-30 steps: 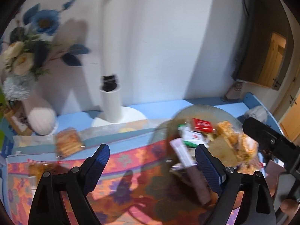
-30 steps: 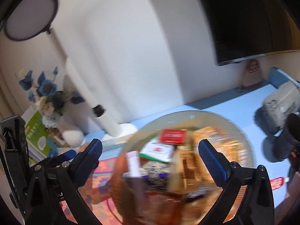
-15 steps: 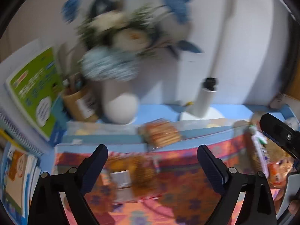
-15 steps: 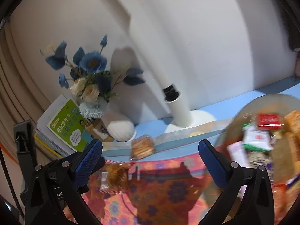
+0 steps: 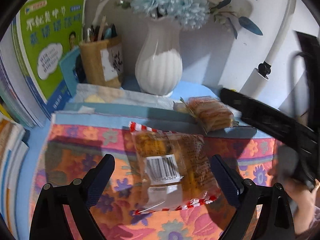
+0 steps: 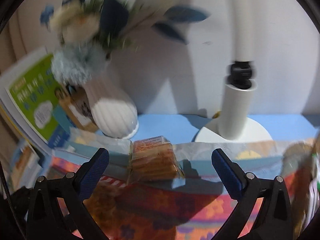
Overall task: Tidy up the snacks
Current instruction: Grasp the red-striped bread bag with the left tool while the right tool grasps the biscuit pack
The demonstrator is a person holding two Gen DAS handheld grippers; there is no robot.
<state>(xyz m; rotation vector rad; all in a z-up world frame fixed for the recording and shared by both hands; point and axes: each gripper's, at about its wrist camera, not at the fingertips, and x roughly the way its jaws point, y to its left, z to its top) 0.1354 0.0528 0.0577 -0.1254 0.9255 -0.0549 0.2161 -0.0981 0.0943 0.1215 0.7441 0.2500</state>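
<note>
A clear snack packet with red-striped ends and a barcode point(image 5: 170, 170) lies on the floral cloth point(image 5: 80, 160). My left gripper point(image 5: 163, 178) is open, its fingers on either side of the packet. A second packet of orange biscuits point(image 5: 212, 113) lies farther back; it also shows in the right wrist view point(image 6: 154, 160). My right gripper point(image 6: 160, 170) is open and empty, with the biscuit packet between its fingers, just beyond the tips. The striped packet point(image 6: 108, 184) shows at its lower left. The snack bowl point(image 6: 304, 180) is at the right edge, blurred.
A white vase of blue flowers point(image 5: 160, 68) stands behind the cloth, with a pen holder point(image 5: 102, 62) and green books point(image 5: 48, 40) to its left. A white lamp base point(image 6: 234, 120) stands at the back right. The right gripper's body point(image 5: 270, 124) crosses the left view's right side.
Both grippers have swung left, away from the snack bowl, and come down close over the two packets on the cloth. Both have stayed open.
</note>
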